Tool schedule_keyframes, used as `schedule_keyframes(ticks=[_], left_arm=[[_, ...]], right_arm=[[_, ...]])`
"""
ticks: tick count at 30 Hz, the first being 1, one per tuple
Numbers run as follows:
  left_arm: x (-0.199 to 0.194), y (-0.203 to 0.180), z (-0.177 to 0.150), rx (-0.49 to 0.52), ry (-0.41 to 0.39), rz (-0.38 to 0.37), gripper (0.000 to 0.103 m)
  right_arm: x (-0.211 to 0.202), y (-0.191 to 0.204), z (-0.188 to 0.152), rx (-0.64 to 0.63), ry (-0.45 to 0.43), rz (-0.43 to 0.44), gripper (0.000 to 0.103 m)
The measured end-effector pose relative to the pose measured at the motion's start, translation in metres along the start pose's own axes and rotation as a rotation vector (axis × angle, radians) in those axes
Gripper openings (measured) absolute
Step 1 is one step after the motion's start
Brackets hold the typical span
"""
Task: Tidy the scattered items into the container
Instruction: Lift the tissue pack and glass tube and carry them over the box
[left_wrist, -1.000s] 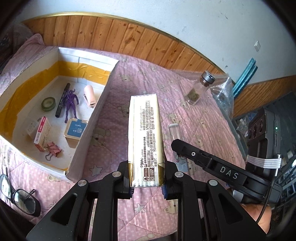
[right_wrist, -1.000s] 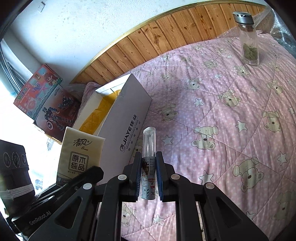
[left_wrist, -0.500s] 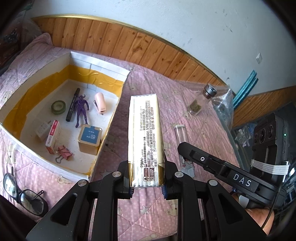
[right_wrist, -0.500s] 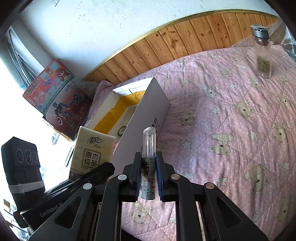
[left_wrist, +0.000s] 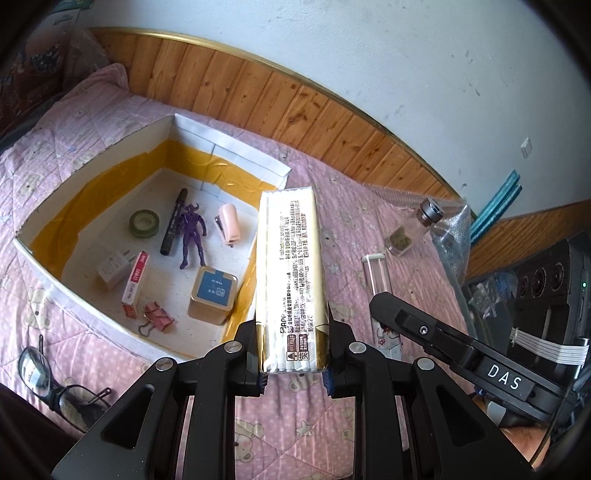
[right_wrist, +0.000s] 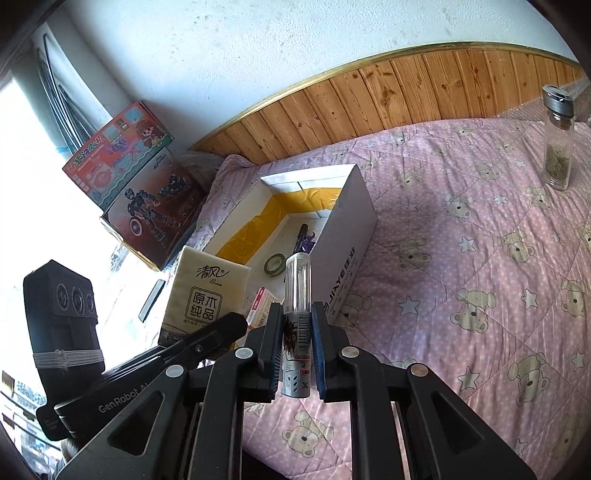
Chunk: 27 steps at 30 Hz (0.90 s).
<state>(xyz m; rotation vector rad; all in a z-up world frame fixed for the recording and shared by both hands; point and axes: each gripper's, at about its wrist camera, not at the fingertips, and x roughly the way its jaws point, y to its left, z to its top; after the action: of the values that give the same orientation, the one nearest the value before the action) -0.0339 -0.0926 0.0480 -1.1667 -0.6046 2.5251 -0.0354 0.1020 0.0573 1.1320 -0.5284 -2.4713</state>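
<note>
My left hand-held gripper (left_wrist: 293, 369) is clamped on the tissue pack (left_wrist: 290, 258), whose long axis points ahead beside the open box (left_wrist: 255, 266) lying forward-left, while my right hand-held gripper (right_wrist: 295, 358), farther from it, grips the spray tube (right_wrist: 297, 317).

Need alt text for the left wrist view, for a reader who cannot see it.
The left claw grips a tissue pack above a pink quilt, beside an open white box holding a purple figure, a marker, a tape roll and a tin. Glasses lie on the quilt outside it.
</note>
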Motion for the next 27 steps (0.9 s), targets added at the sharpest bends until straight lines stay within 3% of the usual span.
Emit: schedule_keyframes(ticks=[14, 27], left_arm=[[-0.008, 0.036, 0.016, -0.033, -0.032, 0.026, 0.022], [-0.012, 0.059, 0.052, -0.004, -0.065, 0.063, 0.022]], right_arm=[[0.022, 0.04, 0.021, -0.087, 0.015, 0.026, 0.016], [0.046, 0.059, 0.043, -0.143, 0.034, 0.025, 0.016]])
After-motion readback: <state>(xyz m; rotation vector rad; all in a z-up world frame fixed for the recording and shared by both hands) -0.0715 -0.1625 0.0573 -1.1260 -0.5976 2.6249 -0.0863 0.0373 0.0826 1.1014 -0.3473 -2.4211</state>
